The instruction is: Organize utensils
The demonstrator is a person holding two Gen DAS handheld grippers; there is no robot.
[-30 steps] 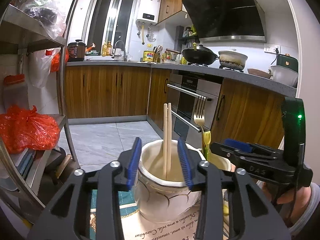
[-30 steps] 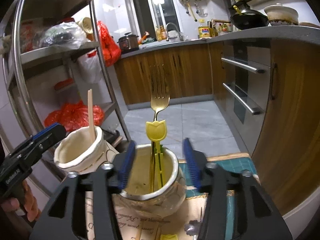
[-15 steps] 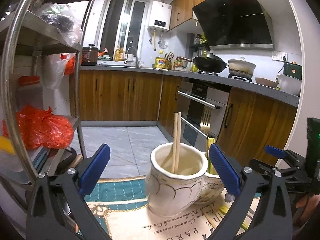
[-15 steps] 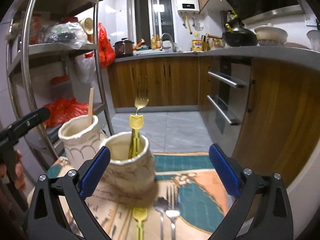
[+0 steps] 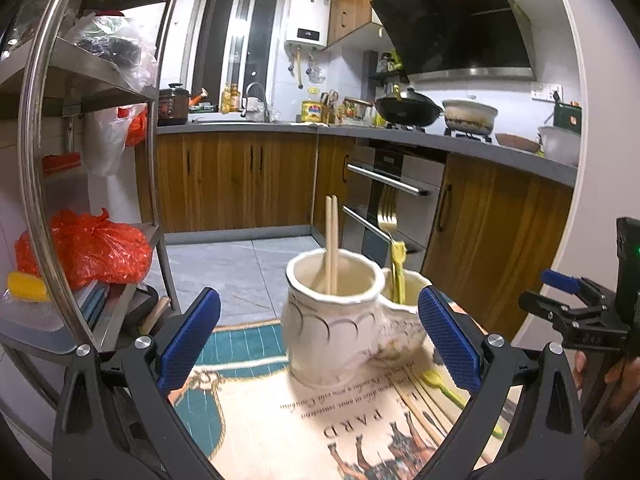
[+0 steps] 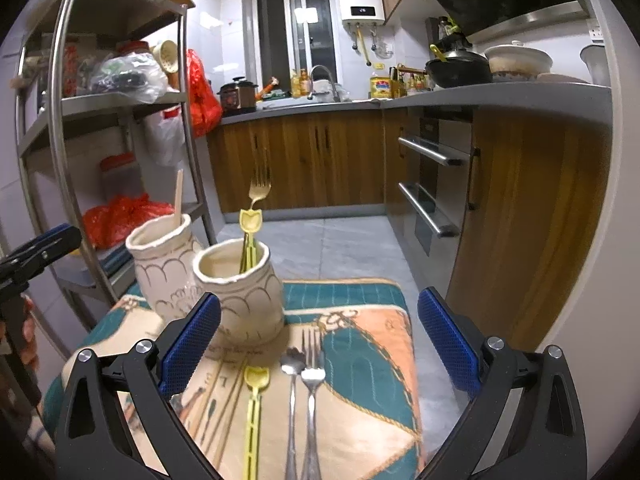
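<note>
Two cream ceramic jars stand side by side on a patterned cloth. The left jar (image 5: 334,320) (image 6: 162,266) holds wooden chopsticks (image 5: 331,244). The right jar (image 6: 240,290) (image 5: 402,316) holds a gold fork (image 6: 258,190) and a yellow tulip-topped utensil (image 6: 250,224). On the cloth lie a yellow utensil (image 6: 254,404), a spoon (image 6: 291,392), a silver fork (image 6: 312,392) and loose chopsticks (image 5: 424,408). My left gripper (image 5: 320,340) is open and empty, back from the left jar. My right gripper (image 6: 320,340) is open and empty above the lying cutlery.
The cloth (image 6: 360,320) covers a small table whose far edge drops to the tiled floor. A steel shelf rack (image 6: 68,128) with red bags stands at the left. Wooden cabinets and an oven (image 6: 432,184) stand at the right.
Both grippers opened wide, let go of the jars and drew back towards me. The jars stay standing on the cloth.
</note>
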